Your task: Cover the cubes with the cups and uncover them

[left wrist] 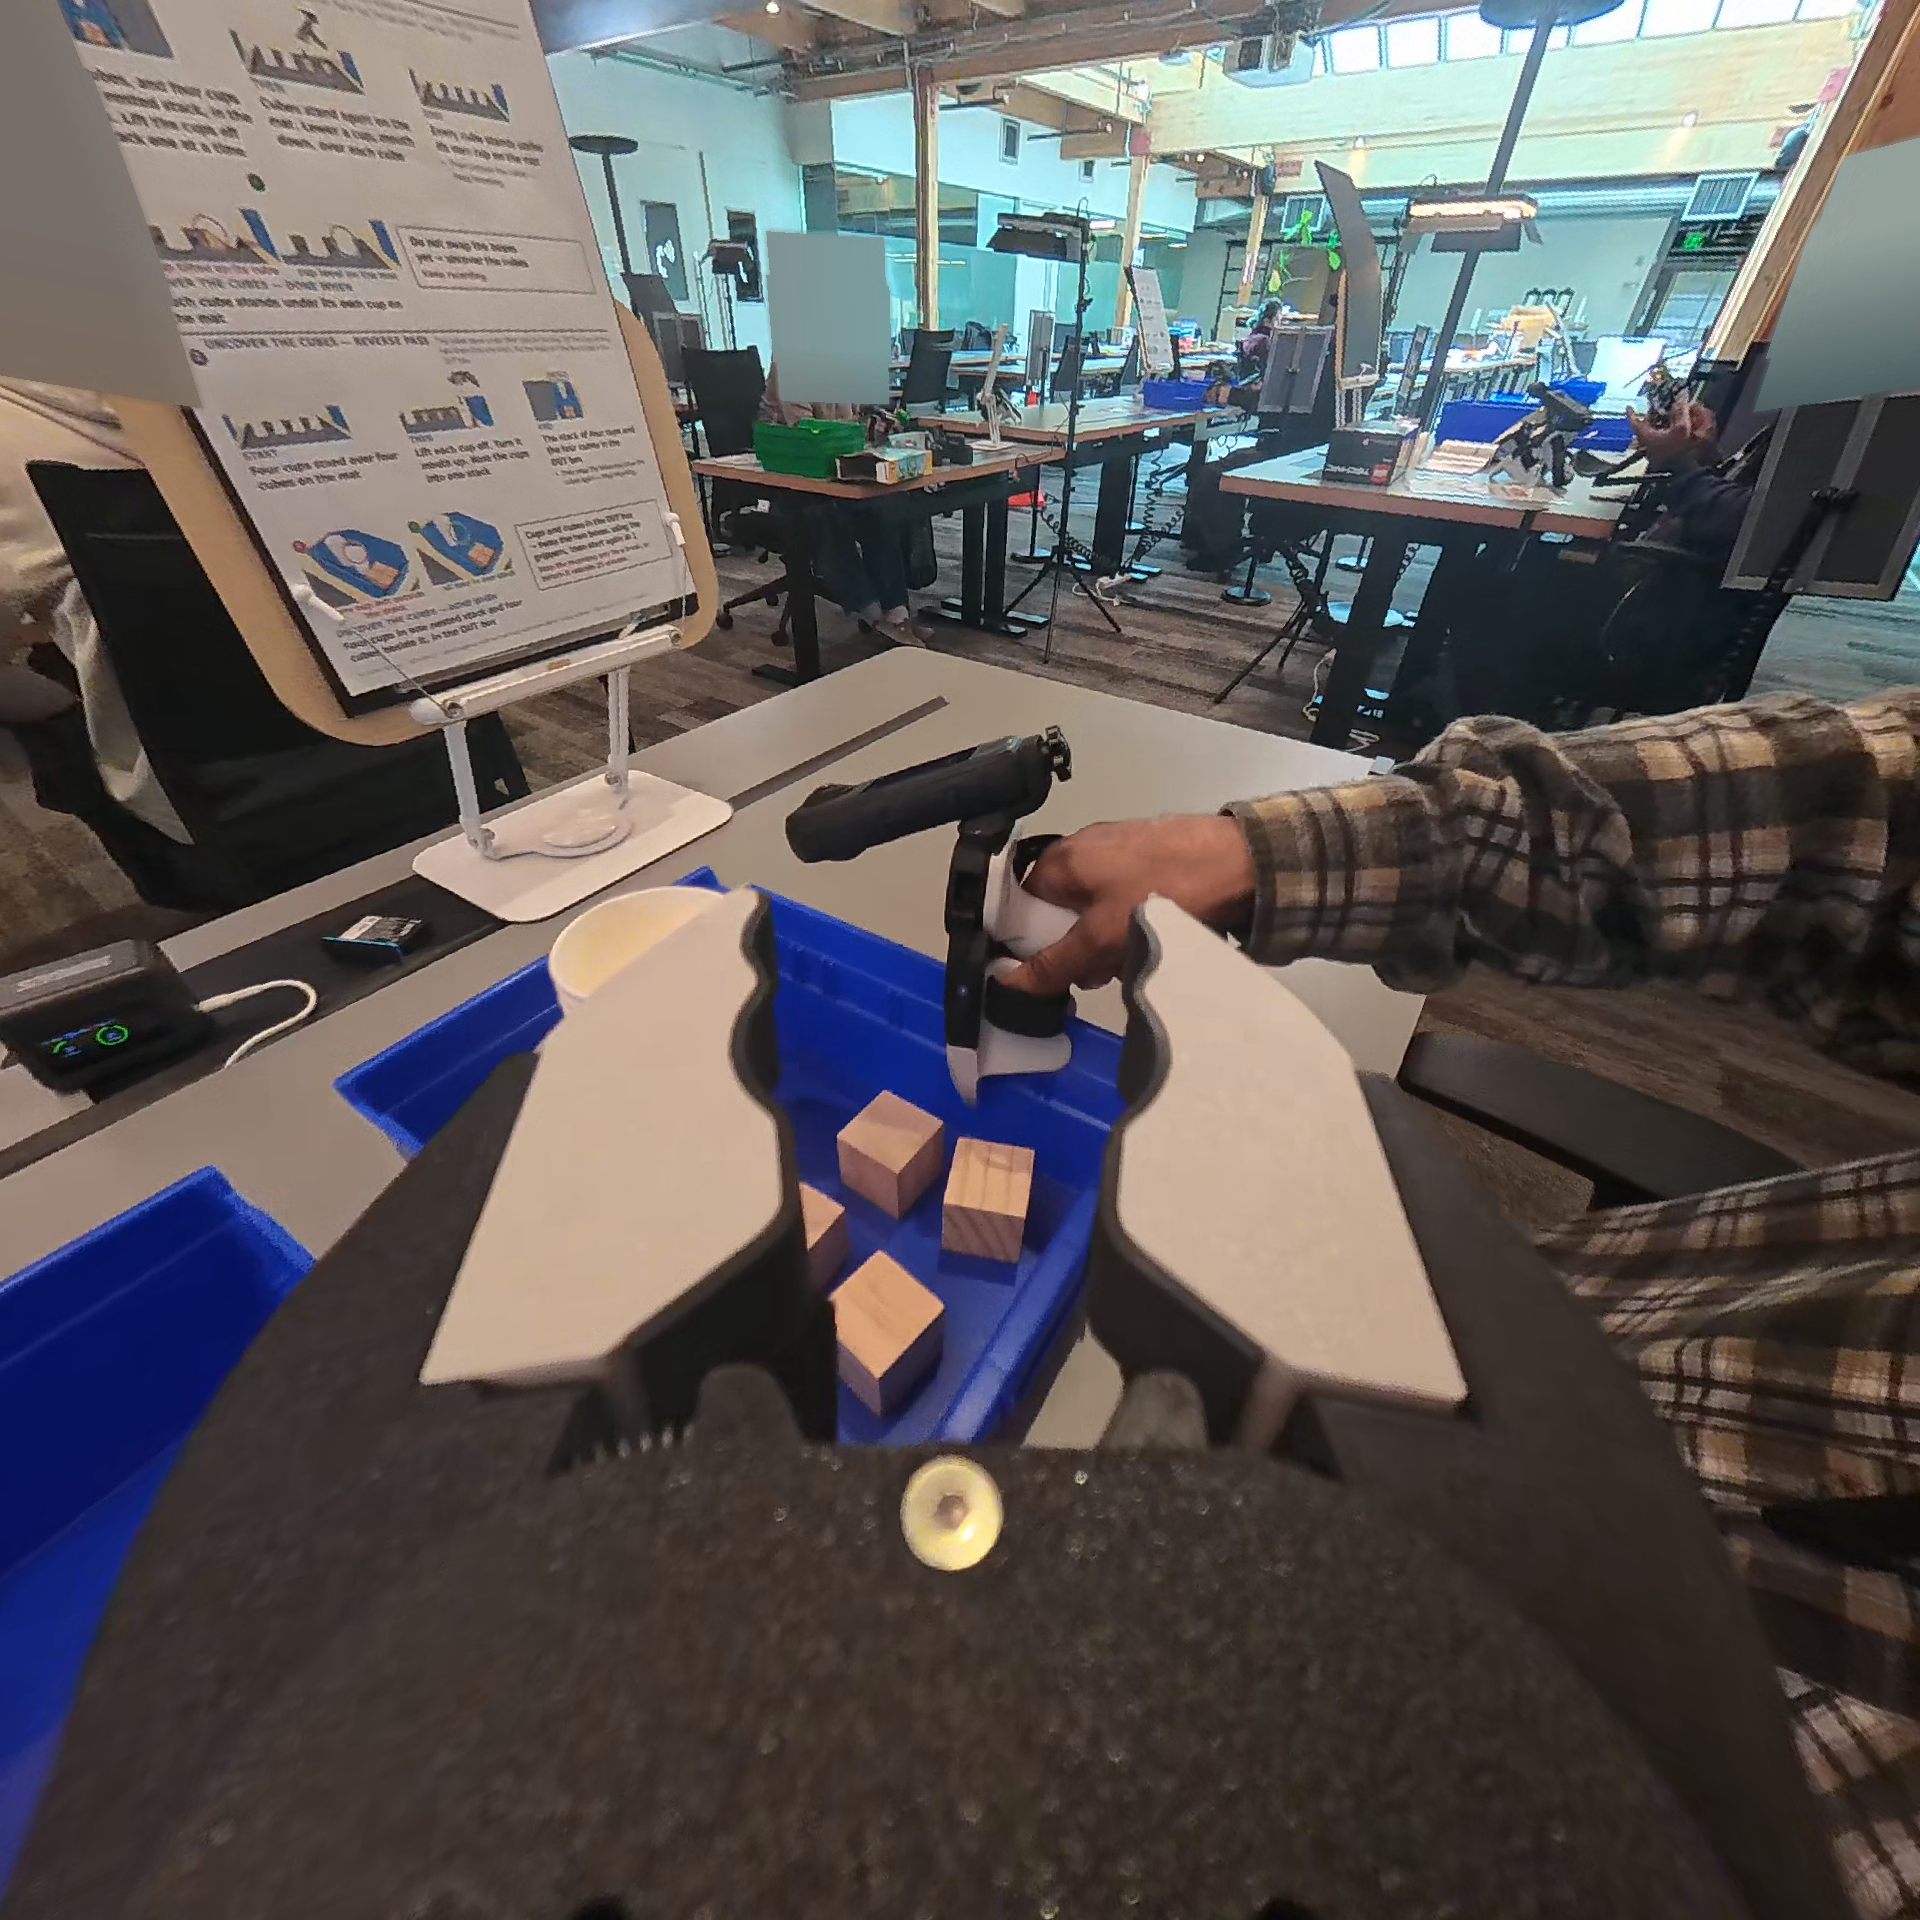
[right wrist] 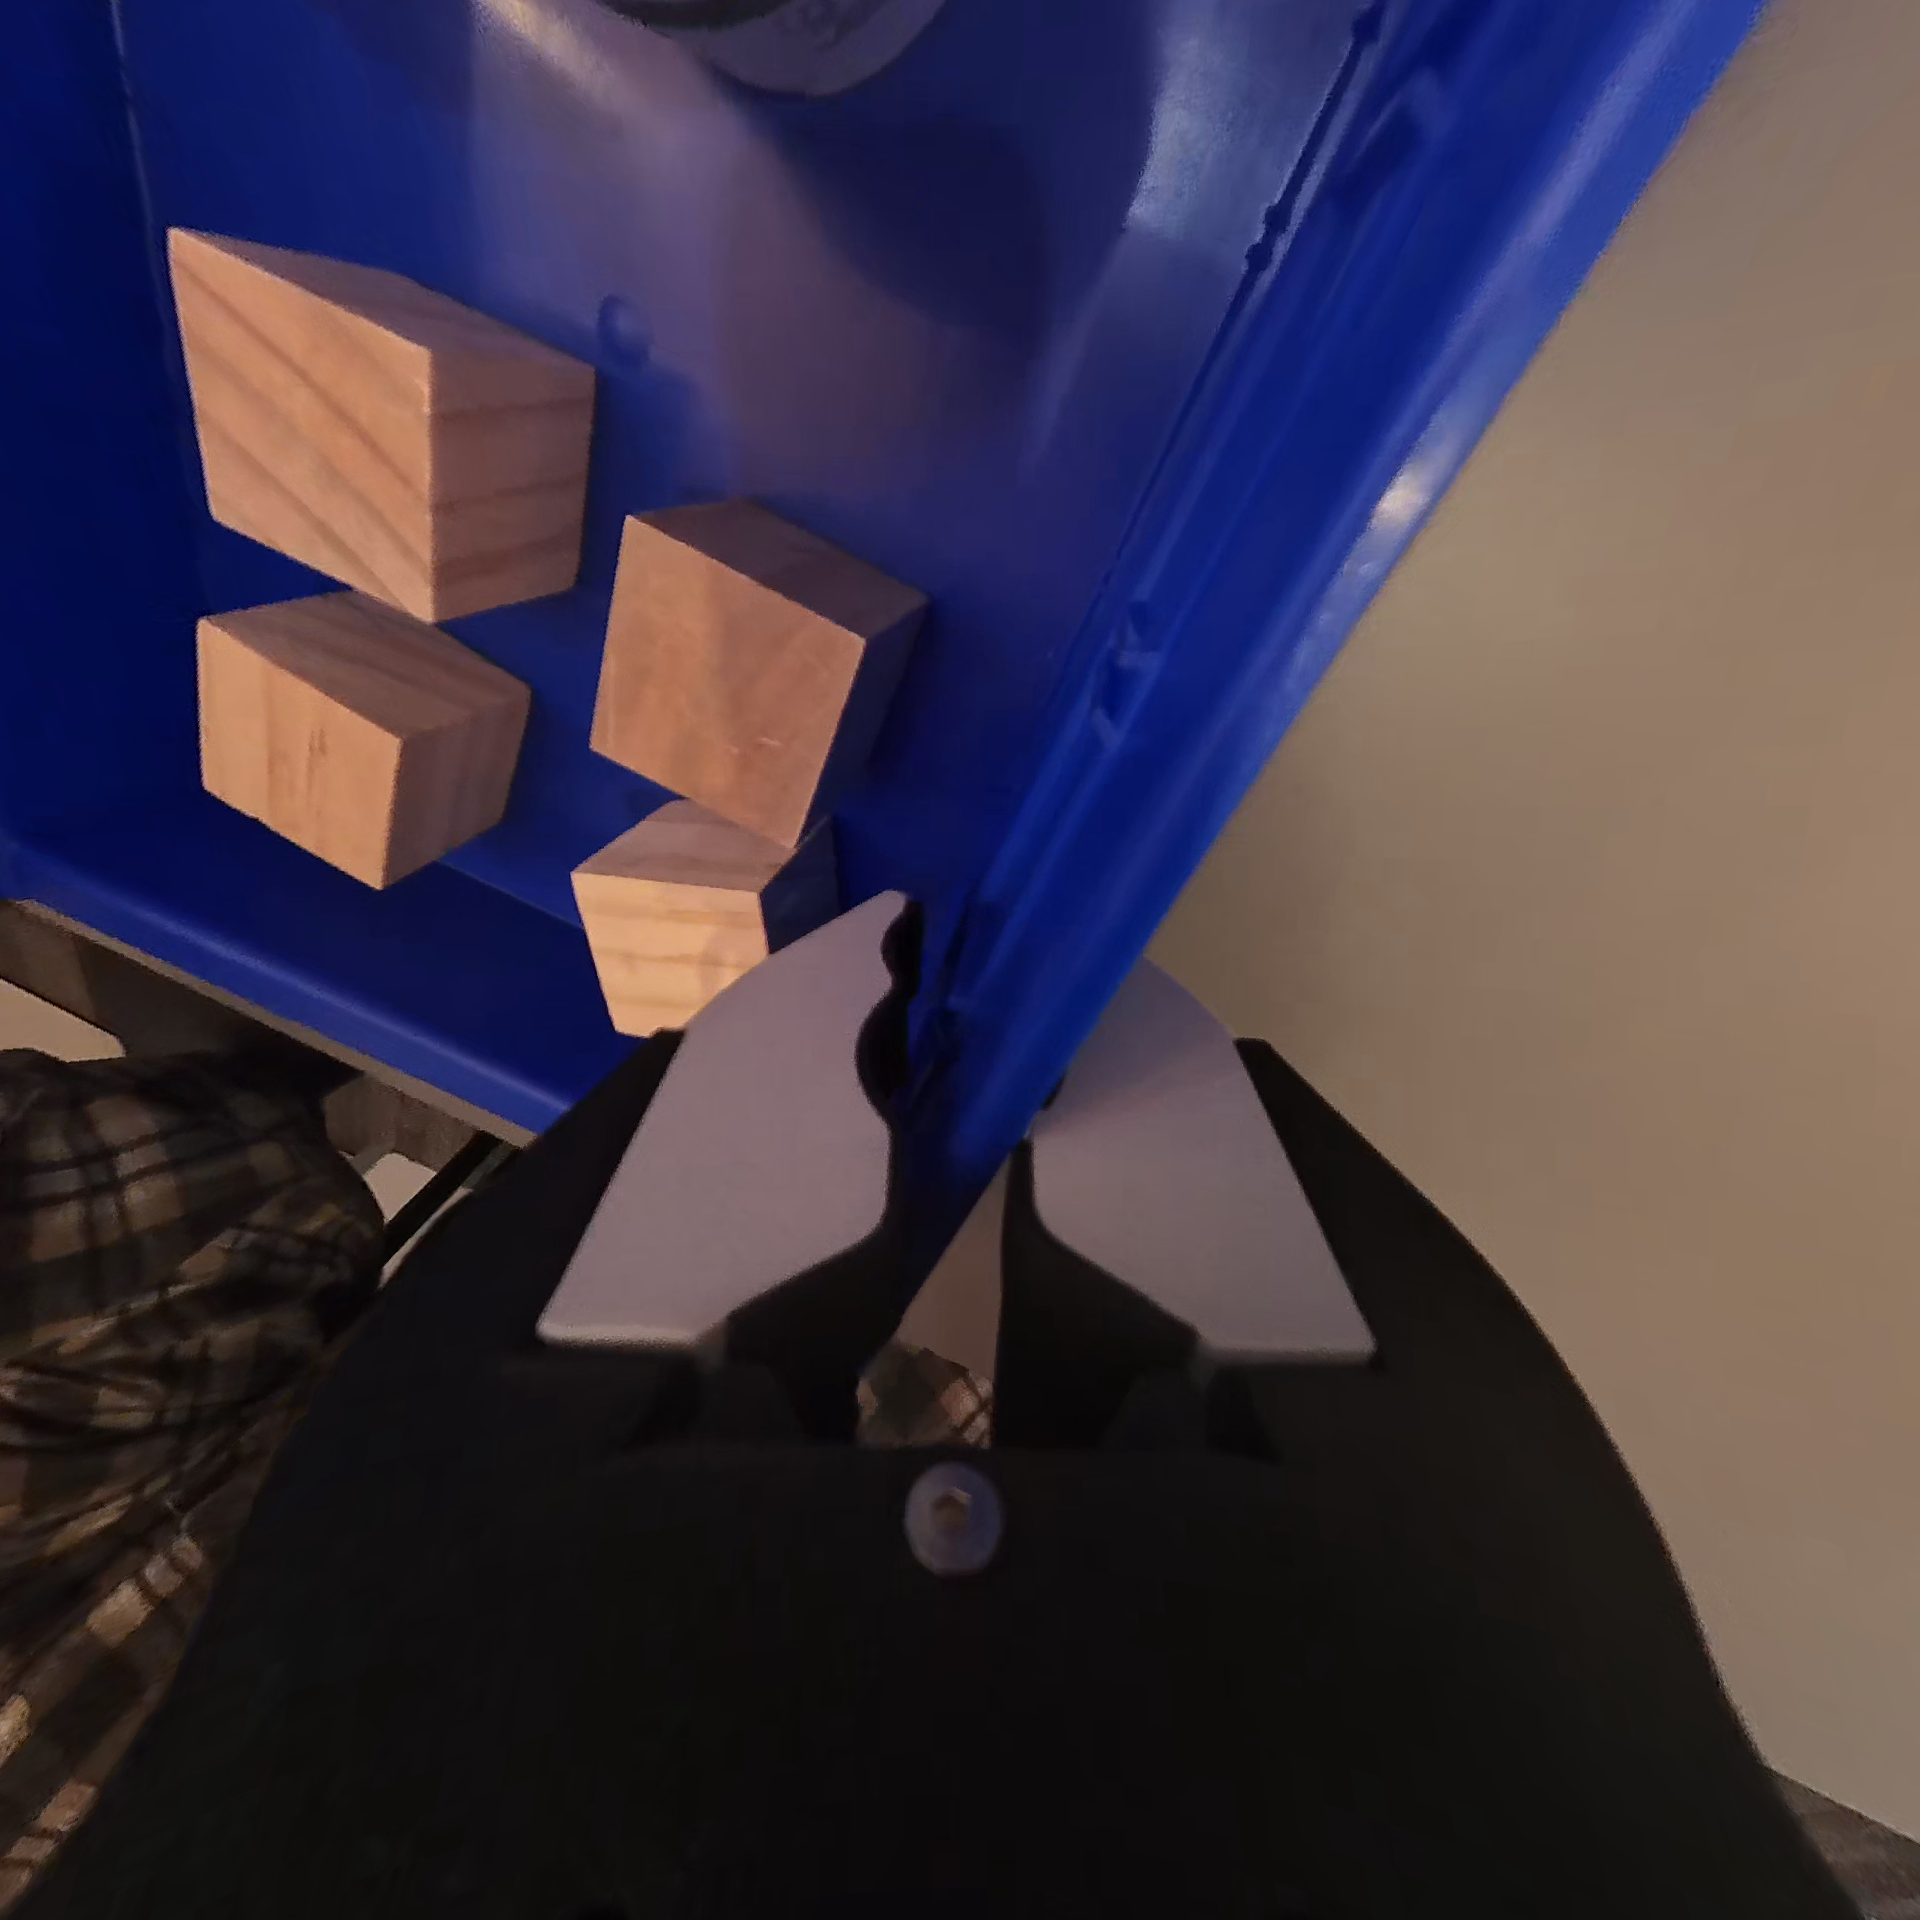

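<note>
Jaws of the right gripper point(right wrist: 940, 1023) pinch the right wall of the blue bin point(right wrist: 1122, 665), the left gripper point(left wrist: 945, 1049) hangs released above it, four wooden cubes point(left wrist: 987, 1197) lie inside beside the white cup point(left wrist: 623, 940), so steady the bin before picking.

Open workshop hall, wooden beams point(left wrist: 1039, 62), high windows point(left wrist: 1455, 42), rows of desks point(left wrist: 1403, 488), black chairs point(left wrist: 925, 369), possibly carpeted floor point(left wrist: 1174, 665)

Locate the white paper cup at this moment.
In the left wrist view, the white paper cup stands at the far left corner of the blue plastic bin, partly hidden behind the left tool's finger, beyond the four wooden cubes.
</note>
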